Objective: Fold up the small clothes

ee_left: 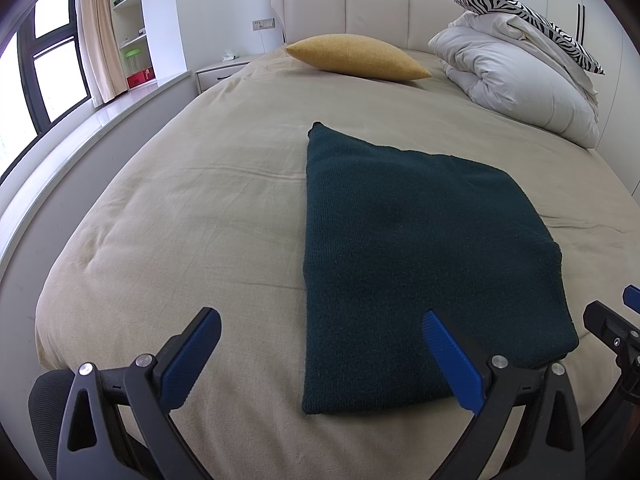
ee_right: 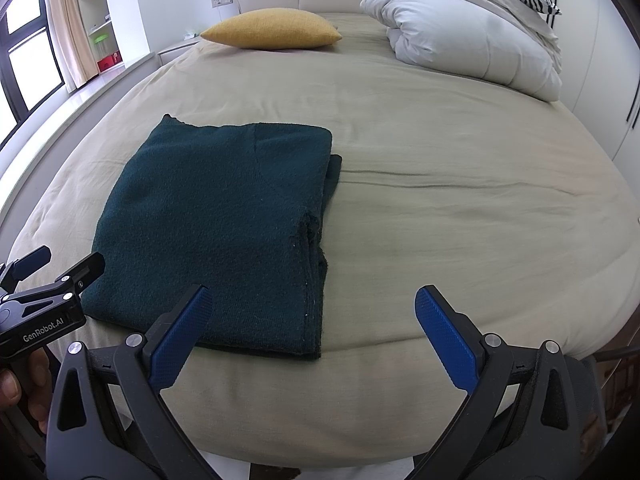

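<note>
I hold my left hand-held gripper [ee_left: 322,354] and right hand-held gripper [ee_right: 310,330] spread wide and empty above the bed [ee_right: 440,184], where the folded green sweater [ee_right: 224,220] lies flat.

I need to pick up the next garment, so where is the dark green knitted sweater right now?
The folded dark green knitted sweater lies flat on the beige bed cover near its foot edge, in both views, just ahead of the open left gripper and right gripper.

Dark green knit garment [ee_right: 224,224], plain. Bed cover [ee_right: 440,208] beige. Cushion [ee_right: 272,29] near head edge mustard yellow. Duvet [ee_right: 468,36] white, zebra-striped black-white pillow [ee_left: 532,20] on top. Gripper pads [ee_right: 448,336] blue, frames black.
</note>
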Action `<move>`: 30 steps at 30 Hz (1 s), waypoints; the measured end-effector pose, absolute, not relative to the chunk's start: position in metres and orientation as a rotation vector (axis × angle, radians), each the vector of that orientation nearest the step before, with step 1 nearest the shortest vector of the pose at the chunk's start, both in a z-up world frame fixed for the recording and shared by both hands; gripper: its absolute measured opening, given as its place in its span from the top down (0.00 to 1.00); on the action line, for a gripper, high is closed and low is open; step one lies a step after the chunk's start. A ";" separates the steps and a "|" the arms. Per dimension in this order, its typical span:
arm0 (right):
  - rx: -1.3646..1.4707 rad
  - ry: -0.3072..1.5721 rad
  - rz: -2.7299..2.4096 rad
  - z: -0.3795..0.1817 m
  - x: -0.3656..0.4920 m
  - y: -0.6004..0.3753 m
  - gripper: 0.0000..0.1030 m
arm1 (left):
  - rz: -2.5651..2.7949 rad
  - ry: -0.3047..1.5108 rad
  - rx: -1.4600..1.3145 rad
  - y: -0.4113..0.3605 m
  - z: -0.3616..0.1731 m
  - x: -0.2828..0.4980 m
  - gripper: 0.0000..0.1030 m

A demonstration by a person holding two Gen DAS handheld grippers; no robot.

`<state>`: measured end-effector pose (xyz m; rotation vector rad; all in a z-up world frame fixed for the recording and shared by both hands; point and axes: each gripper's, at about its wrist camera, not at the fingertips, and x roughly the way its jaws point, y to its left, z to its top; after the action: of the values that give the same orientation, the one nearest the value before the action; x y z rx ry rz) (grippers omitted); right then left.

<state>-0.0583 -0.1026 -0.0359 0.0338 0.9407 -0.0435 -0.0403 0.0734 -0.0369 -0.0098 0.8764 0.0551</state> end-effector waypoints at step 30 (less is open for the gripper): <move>0.037 0.949 -0.037 -0.039 -0.060 -0.103 0.00 | 0.053 0.878 -0.009 0.071 -0.038 -0.041 0.00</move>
<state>-0.0602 -0.1032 -0.0391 0.0371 0.9486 -0.0365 -0.0409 0.0711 -0.0384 -0.0094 0.8777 0.0526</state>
